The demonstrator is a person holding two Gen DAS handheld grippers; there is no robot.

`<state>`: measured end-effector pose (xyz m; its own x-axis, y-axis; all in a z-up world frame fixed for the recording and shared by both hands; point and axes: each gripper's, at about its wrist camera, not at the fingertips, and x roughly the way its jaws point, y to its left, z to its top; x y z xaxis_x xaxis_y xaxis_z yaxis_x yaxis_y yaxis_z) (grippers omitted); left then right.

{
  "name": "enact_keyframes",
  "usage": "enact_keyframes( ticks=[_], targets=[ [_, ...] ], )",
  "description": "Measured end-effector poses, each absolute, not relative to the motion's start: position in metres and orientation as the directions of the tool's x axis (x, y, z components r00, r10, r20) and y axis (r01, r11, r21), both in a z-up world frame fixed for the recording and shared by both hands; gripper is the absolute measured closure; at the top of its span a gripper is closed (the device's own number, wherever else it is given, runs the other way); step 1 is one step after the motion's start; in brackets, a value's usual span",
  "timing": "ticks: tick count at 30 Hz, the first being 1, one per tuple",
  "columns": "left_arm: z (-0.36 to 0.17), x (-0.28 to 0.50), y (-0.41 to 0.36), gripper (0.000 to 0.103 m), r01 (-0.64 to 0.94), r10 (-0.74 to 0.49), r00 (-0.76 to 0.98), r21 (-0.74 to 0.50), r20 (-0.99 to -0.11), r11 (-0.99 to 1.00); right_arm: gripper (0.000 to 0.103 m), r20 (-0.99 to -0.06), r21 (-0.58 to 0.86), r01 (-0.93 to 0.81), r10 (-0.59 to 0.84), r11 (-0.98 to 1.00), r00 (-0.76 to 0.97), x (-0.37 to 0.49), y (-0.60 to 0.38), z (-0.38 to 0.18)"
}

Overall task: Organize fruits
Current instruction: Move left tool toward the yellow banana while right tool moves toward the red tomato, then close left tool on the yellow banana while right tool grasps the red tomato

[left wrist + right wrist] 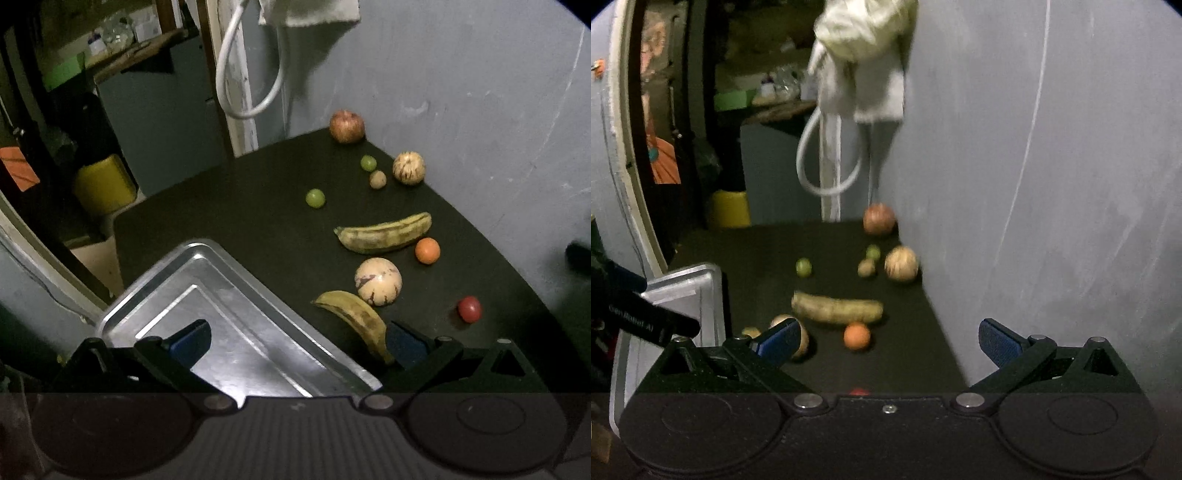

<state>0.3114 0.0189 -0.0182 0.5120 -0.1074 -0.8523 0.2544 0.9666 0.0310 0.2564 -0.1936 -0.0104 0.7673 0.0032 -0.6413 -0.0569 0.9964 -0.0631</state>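
Both grippers open: left [295,343] spans tray [236,332] corner, banana [354,321] by its right finger; right [886,338] faces orange [857,335].

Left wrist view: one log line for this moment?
stage: start | metal tray: holds nothing | fruits: all on table | left tool: open | right tool: open

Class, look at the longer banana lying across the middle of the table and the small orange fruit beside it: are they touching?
Apart. The left wrist view shows dark table between the banana and the orange fruit.

tray [207,291] left of fruits [382,236] on table [229,199].
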Motion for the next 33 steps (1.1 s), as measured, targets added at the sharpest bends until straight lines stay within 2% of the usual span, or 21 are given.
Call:
enact_keyframes(
  ticks=[11, 17, 21, 25, 33],
  targets=[
    [-0.058, 0.332, -0.021, 0.001, 0.22, -0.08, 0.437, 0.02, -0.896, 0.975, 0.003, -0.721, -0.027, -0.049, 0.014, 0.998, 0.693, 0.265, -0.207, -0.075],
    [-0.068, 0.341, -0.031, 0.001, 0.209, -0.081, 0.425, 0.011, -0.902, 0.978, 0.007, -0.741, 0.009, -0.057, 0.045, 0.998, 0.67, 0.266, -0.212, -0.092],
    [-0.076, 0.34, -0.03, 0.002, 0.195, -0.135, 0.437, -0.053, -0.889, 0.979, 0.014, -0.745, 0.027, -0.072, 0.068, 0.997, 0.663, 0.268, -0.208, -0.101],
    [-0.087, 0.339, -0.028, 0.01, 0.178, -0.187, 0.428, -0.12, -0.884, 0.977, 0.02, -0.749, 0.035, -0.092, 0.087, 0.995, 0.657, 0.27, -0.205, -0.11],
    [-0.1, 0.343, -0.024, 0.026, 0.132, -0.21, 0.409, -0.17, -0.888, 0.977, 0.029, -0.739, 0.052, -0.104, 0.108, 0.993, 0.665, 0.278, -0.203, -0.116]
  ],
)
